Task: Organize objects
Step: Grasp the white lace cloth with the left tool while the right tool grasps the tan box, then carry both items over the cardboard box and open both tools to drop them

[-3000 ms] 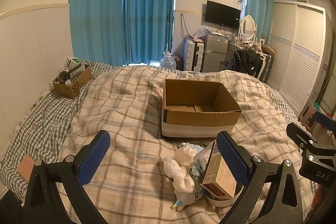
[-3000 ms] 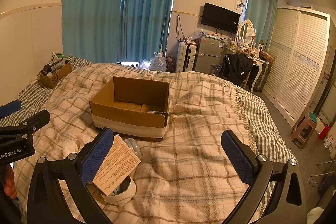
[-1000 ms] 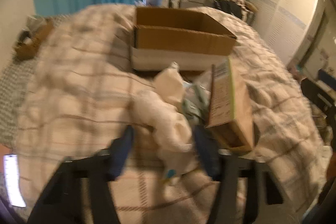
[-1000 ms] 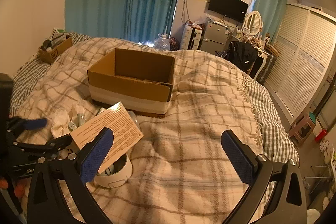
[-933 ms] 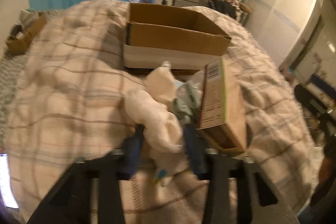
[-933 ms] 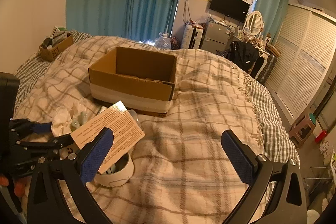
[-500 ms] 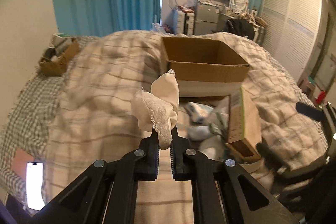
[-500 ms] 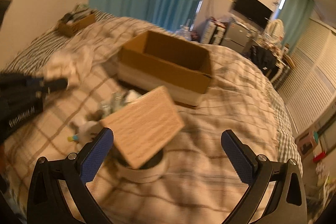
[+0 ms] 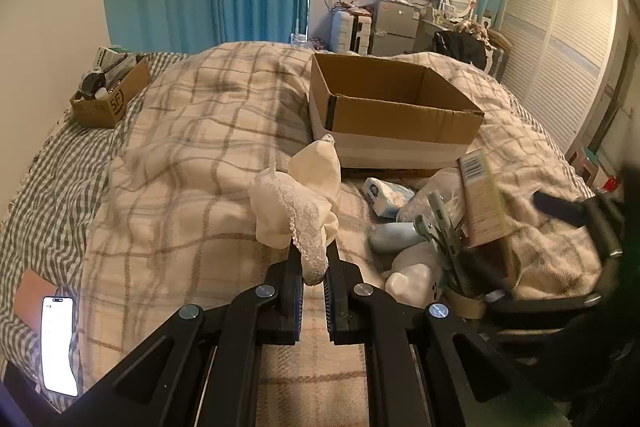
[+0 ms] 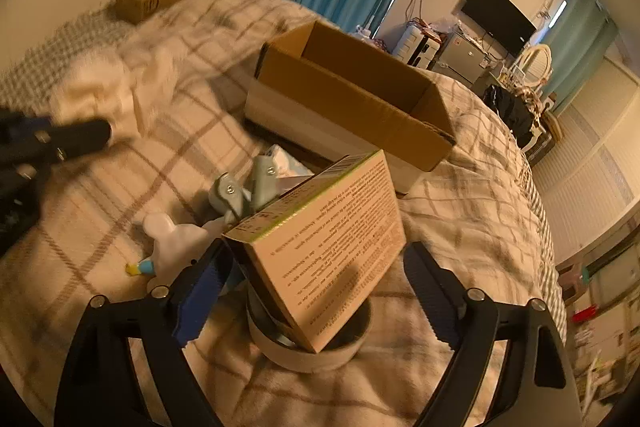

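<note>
My left gripper (image 9: 313,269) is shut on a white lace-trimmed cloth (image 9: 298,207) and holds it above the plaid blanket, short of the open cardboard box (image 9: 394,109). My right gripper (image 10: 316,301) is open, its fingers either side of a tan printed carton (image 10: 328,247) that stands tilted in a white roll of tape (image 10: 308,351). The box also shows in the right wrist view (image 10: 348,95). Grey-green clips (image 10: 240,191), a white toy (image 10: 176,239) and a tissue pack (image 9: 386,191) lie in a pile before the box.
A small cardboard box of items (image 9: 110,89) sits at the bed's far left. A lit phone (image 9: 58,343) lies at the left near edge. Wardrobe doors (image 9: 560,67) and furniture stand beyond the bed on the right.
My left gripper closed on the white cloth and lifted it off the pile. My right gripper moved down and in around the carton.
</note>
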Motion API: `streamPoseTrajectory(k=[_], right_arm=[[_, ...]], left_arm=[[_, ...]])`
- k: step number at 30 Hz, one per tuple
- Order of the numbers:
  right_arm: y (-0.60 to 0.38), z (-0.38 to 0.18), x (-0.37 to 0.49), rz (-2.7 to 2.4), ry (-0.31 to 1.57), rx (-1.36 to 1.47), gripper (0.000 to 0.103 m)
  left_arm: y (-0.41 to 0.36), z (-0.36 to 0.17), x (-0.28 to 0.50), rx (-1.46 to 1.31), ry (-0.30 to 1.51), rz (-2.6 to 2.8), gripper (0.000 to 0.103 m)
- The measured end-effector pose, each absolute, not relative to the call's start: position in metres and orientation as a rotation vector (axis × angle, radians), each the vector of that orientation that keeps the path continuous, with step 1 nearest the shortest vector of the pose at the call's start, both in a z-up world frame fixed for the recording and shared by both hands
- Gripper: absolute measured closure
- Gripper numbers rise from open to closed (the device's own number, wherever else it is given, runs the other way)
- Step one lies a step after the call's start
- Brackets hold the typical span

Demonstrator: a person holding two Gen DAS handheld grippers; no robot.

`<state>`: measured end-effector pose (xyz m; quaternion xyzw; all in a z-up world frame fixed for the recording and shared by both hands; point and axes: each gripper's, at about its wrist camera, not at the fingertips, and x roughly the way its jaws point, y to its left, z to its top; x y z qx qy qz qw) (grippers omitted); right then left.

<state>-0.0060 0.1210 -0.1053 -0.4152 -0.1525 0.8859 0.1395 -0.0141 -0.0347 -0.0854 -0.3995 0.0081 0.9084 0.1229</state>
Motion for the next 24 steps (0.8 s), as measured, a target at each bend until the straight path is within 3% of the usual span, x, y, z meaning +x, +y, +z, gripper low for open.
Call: streamPoseTrajectory(k=[4, 9, 11, 18, 24], right_arm=[[0.136, -0.088, 0.009, 2.558, -0.406, -1.135, 0.026], [0.157, -0.086, 0.011, 2.572, -0.308, -1.170, 0.061], [0.162, -0.087, 0.012, 2.582, -0.281, -1.181, 0.068], [0.175, -0.069, 0.021, 2.655, -0.214, -1.116, 0.071], [0.175, -0.033, 0.017, 2.668, -0.319, -0.989, 0.072]], left_arm=[[-0.031, -0.087, -0.013, -1.169, 0.021, 2.643, 0.095], [-0.025, -0.086, -0.013, -1.163, 0.019, 2.638, 0.095], [-0.024, -0.084, -0.012, -1.155, 0.019, 2.635, 0.095], [-0.021, -0.075, -0.018, -1.130, -0.012, 2.622, 0.095], [-0.010, -0.051, -0.034, -1.110, -0.016, 2.588, 0.095]])
